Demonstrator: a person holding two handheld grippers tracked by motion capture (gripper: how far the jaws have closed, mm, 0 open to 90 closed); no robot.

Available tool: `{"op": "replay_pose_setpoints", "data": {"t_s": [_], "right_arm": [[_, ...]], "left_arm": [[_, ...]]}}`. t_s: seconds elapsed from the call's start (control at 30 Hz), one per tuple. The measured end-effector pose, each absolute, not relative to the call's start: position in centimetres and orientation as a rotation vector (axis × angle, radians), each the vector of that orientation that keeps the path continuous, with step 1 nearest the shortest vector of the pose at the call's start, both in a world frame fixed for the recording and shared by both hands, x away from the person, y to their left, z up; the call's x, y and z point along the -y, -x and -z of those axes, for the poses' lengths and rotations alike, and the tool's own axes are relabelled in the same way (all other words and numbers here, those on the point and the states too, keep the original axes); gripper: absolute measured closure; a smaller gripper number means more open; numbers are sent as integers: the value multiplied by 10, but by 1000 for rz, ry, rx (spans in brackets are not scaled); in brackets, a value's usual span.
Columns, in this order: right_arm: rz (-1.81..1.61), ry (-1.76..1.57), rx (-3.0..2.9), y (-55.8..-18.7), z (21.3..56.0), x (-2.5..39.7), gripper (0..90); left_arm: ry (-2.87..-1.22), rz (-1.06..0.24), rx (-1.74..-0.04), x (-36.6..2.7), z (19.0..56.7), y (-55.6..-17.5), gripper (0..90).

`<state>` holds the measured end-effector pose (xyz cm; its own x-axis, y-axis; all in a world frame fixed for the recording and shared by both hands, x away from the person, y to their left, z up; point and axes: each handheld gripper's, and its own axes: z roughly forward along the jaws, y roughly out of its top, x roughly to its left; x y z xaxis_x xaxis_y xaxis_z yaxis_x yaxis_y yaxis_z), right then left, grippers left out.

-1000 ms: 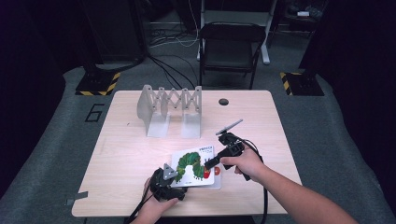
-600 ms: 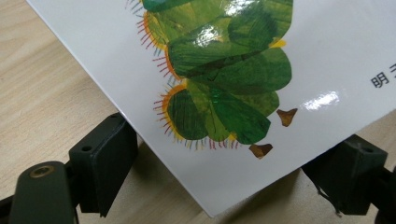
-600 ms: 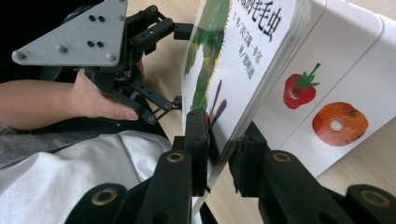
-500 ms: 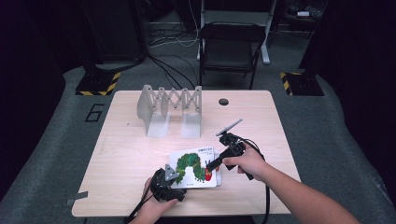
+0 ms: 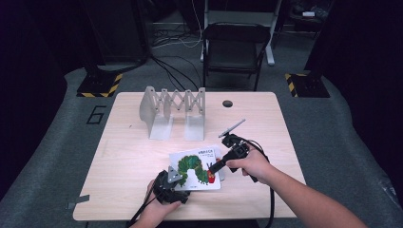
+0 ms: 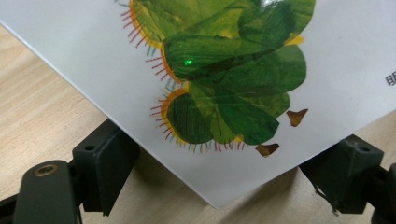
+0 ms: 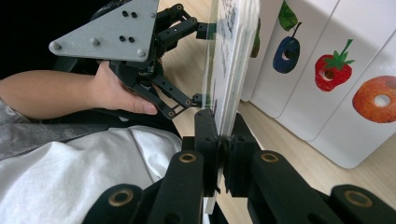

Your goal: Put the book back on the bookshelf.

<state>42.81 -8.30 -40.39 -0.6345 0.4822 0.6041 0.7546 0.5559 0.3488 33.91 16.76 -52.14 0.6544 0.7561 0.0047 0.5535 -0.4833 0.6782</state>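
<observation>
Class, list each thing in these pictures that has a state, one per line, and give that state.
Book: on the table, front cover lifted, pages with fruit pictures showing.
Right gripper: shut on the book's cover edge.
Left gripper: open, jaws either side of the book's corner.
Rack: upright, empty.
Pen: lying flat.

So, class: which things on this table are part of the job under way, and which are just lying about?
In use:
picture book
left hand-held gripper
right hand-held gripper

Lying about:
folding book rack
pen
small dark disc
</observation>
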Motion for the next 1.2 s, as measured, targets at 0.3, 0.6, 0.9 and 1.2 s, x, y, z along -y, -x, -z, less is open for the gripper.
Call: {"op": "replay_pose_setpoints", "data": {"t_s": [0.3,0.6,0.9,1.2], "right_arm": [[852,963,2407,-430,403,84,866],[857,951,2421,-429,406,87,865],[862,939,2431,-428,406,87,865],[866,928,2449,-426,407,88,864]], "left_arm": [[-2218,-404,-1002,-169,521,-340,191],[-2228,-316,-1021,-176,516,-340,231],[-2220,-275,-1024,-184,513,-339,250],[-2204,-211,-1007,-192,507,-337,301]]}}
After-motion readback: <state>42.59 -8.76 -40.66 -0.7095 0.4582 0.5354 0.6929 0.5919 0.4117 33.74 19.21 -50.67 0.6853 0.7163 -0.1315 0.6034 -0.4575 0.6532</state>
